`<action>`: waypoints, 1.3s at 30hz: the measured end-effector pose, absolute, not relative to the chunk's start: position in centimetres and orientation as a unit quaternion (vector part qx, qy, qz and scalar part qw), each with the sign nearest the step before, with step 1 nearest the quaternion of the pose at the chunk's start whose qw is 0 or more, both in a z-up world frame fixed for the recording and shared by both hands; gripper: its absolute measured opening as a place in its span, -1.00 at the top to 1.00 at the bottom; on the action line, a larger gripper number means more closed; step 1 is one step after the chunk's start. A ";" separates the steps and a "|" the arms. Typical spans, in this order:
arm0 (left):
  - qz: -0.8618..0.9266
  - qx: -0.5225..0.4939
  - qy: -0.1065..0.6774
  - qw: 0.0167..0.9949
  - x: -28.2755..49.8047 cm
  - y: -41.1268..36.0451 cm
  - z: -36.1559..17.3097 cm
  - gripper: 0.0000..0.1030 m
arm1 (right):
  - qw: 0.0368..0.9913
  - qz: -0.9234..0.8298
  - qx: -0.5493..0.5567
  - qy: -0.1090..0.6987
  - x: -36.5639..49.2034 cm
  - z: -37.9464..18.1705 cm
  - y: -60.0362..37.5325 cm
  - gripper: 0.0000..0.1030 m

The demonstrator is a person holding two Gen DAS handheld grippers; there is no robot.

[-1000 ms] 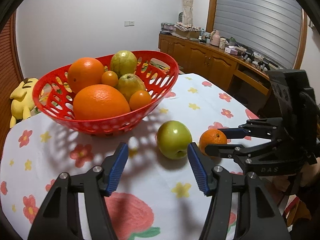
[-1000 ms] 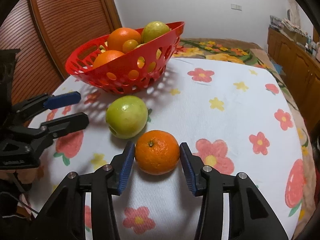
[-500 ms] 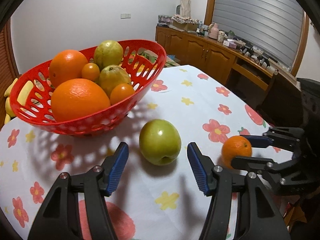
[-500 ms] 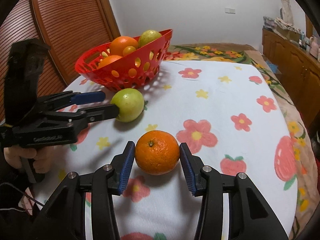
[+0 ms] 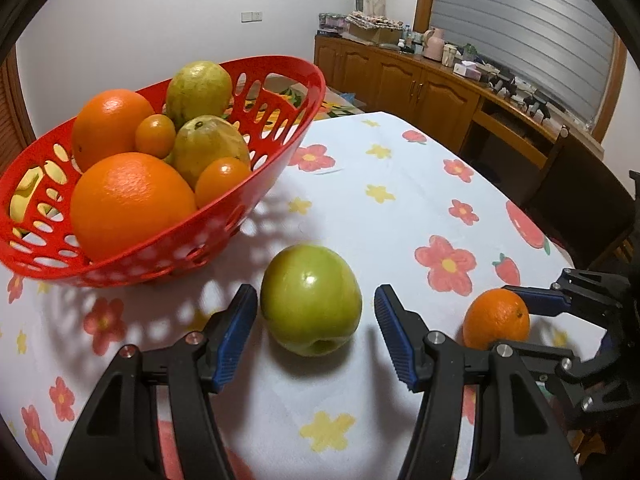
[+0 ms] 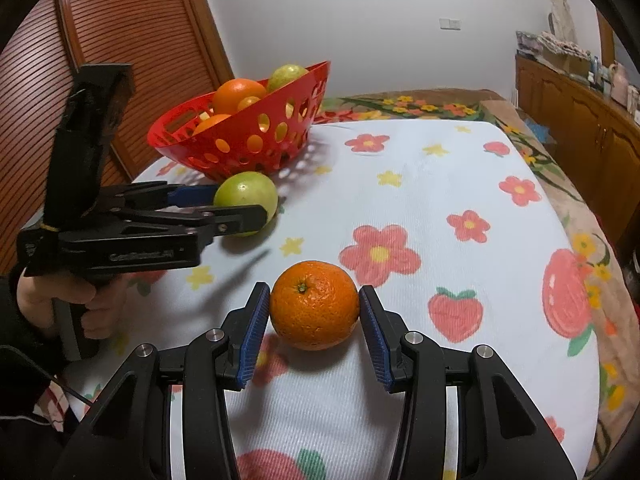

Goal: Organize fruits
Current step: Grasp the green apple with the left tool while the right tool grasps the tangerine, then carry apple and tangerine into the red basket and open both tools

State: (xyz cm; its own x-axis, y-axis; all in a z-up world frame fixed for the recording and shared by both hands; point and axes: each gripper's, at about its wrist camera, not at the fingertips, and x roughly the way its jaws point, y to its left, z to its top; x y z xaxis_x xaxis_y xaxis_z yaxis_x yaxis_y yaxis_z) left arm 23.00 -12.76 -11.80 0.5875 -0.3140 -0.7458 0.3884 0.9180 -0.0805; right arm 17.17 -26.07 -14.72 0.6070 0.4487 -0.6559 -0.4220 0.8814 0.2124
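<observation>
The green apple [image 5: 311, 299] lies tipped, its dimpled end toward the left tool [image 5: 316, 334], just in front of the red basket [image 5: 224, 220]. The orange [image 6: 315, 310], stem up, sits farther from the basket on the flowered tabletop [image 6: 440, 184]. Each tool brackets its fruit, jaws apart, narrow gaps; the right tool [image 6: 314, 334] nearly touches.

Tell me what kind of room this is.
Probably a home dining or living room: a table under a floral tablecloth, a red fruit basket, and a cluttered wooden sideboard beneath a shuttered window.
</observation>
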 end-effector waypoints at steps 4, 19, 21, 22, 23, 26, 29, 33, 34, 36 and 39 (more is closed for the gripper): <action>-0.196 0.052 0.413 0.888 23.5 -13.0 -12.1 -0.08 | 0.897 0.243 0.020 0.368 17.1 -14.8 -26.2 0.11; -0.188 0.034 0.395 0.899 20.6 -10.8 -10.8 0.05 | 0.899 0.242 0.002 0.366 16.9 -15.0 -25.4 0.11; -0.190 0.030 0.388 0.901 19.8 -10.4 -10.4 0.05 | 0.898 0.244 0.001 0.367 16.9 -15.1 -25.3 0.11; -0.191 0.027 0.385 0.903 19.6 -10.3 -10.2 0.05 | 0.898 0.244 0.000 0.367 17.0 -15.1 -25.2 0.11; -0.191 0.024 0.382 0.904 19.3 -10.1 -10.0 0.05 | 0.898 0.244 -0.001 0.367 17.0 -15.1 -25.2 0.11; -0.190 0.013 0.372 0.909 18.5 -9.2 -9.2 0.05 | 0.898 0.243 -0.001 0.368 17.0 -15.1 -25.2 0.11; -0.187 0.004 0.363 0.913 18.0 -8.5 -8.5 0.04 | 0.897 0.243 -0.002 0.368 17.0 -15.1 -25.2 0.11; -0.181 -0.001 0.349 0.919 17.3 -7.4 -7.5 0.05 | 0.898 0.241 -0.003 0.367 17.0 -15.1 -25.2 0.11; -0.179 -0.002 0.346 0.921 17.1 -7.2 -7.3 0.05 | 0.899 0.240 -0.002 0.366 17.0 -15.1 -25.2 0.11; -0.175 -0.005 0.340 0.924 16.7 -6.7 -6.9 0.04 | 0.901 0.238 -0.002 0.363 16.9 -15.0 -25.3 0.11; -0.171 -0.008 0.332 0.928 16.0 -5.8 -6.5 0.04 | 0.905 0.238 -0.004 0.354 16.6 -14.7 -25.4 0.11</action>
State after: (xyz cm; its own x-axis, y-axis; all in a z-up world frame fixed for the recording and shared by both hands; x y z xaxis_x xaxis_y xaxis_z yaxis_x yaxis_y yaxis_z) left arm 16.04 -5.83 -6.46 0.7212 -0.3222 -0.6133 0.3113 0.9416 -0.1286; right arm 16.60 -25.36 -14.68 0.6369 0.4274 -0.6416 -0.4328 0.8870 0.1613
